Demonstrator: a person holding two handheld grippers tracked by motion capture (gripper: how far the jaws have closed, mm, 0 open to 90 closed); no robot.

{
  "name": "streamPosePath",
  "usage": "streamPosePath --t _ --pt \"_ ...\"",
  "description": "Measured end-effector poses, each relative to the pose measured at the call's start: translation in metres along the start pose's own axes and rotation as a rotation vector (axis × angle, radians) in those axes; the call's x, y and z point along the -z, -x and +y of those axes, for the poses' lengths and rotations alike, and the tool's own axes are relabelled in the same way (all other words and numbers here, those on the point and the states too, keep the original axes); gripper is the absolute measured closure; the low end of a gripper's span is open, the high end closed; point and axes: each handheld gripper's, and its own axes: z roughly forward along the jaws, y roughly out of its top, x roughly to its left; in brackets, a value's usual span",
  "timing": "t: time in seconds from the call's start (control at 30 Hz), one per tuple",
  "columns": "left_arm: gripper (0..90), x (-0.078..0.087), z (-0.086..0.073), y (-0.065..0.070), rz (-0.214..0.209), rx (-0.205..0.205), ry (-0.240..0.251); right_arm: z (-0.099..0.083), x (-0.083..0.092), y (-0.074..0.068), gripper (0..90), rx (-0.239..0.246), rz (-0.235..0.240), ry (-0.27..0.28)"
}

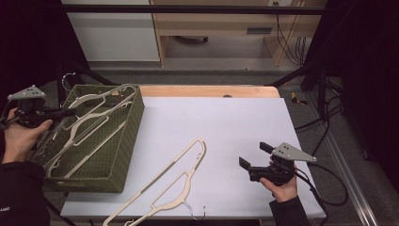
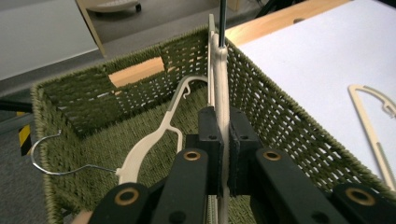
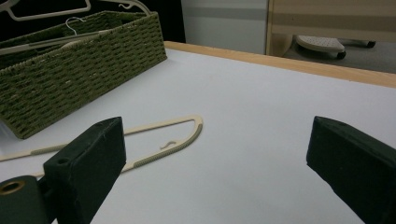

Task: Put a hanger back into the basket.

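Observation:
My left gripper (image 2: pixel 223 128) is shut on the edge of a cream plastic hanger (image 2: pixel 219 74), which it holds on edge over the green woven basket (image 2: pixel 285 112). In the high view this gripper (image 1: pixel 66 112) is at the basket's (image 1: pixel 129 141) left side. Another cream hanger (image 2: pixel 152 147) with a wire hook lies inside the basket. A third cream hanger (image 1: pixel 174 181) lies flat on the white table near its front edge. My right gripper (image 1: pixel 251 157) rests low at the table's right front, open with nothing between its jaws (image 3: pixel 219 154), facing that hanger (image 3: pixel 159 140).
The basket (image 3: pixel 70 70) takes up the table's left side, with several hangers piled in it. A wooden strip (image 1: pixel 207 91) runs along the table's far edge. Cables (image 1: pixel 324 188) trail off the right side, and shelving stands beyond the table.

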Motion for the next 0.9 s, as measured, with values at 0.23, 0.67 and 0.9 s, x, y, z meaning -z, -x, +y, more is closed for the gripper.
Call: streamPosePath --t 0.23,0.67,0.9 --pt "85.8 -0.024 -0.022 0.0 -0.009 0.037 -0.067 0.0 0.0 0.0 5.3 -0.004 0.001 0.001" --pt "82.3 -0.038 -0.052 -0.006 0.064 0.153 -0.074 0.0 0.0 0.0 5.4 -0.003 0.005 -0.001" --pt "69.7 -0.042 -0.063 -0.013 0.191 0.169 -0.164 -0.001 -0.002 -0.002 5.4 -0.005 0.009 -0.009"
